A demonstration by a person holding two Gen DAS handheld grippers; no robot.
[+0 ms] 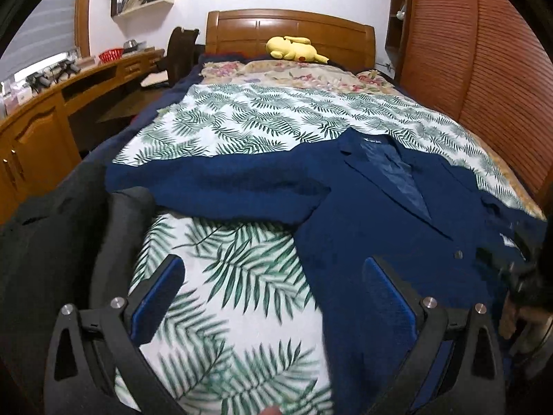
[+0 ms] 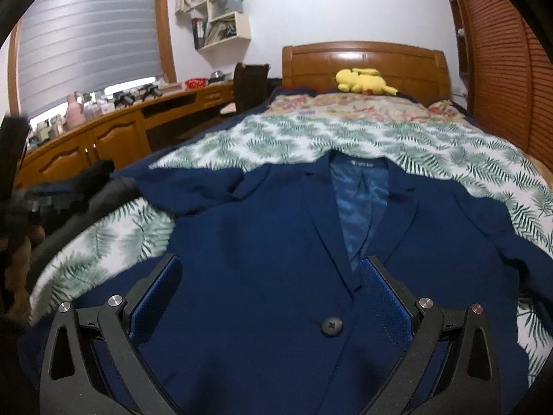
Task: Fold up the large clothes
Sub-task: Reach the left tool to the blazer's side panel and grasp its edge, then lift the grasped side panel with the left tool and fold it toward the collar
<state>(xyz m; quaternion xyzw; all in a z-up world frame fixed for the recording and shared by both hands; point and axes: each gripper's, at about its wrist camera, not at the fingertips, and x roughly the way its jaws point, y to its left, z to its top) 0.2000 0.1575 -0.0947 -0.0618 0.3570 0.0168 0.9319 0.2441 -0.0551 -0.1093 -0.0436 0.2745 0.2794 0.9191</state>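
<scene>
Jacket lies face up on the leaf-print sheet, collar toward the headboard, front closed at one button. One sleeve runs out sideways across the sheet; the other bunches at the far edge of the bed, its end not clearly visible.

Left gripper hangs over the jacket's side edge with jaws spread wide and nothing between them, one finger above bare sheet, the other above blue cloth. Right gripper hangs over the chest, jaws likewise spread and empty, button and lapel point between the fingers.

Risks, as judged:
- Left jaws straddle the hem line. A close here may pinch sheet together with jacket, dragging the bedding into the fold.
- A right-hand close at the chest would likely take only the top front panel. The lining looks slick, so layers could slide apart and the back stay flat.
- The outstretched sleeve is loose. Folding the body first would probably trap it crooked underneath.
- Dark garment lies just beside the sleeve end and could be caught up with it.
- Motion blur in the left view suggests speed, which may cause a misplaced grip.
</scene>
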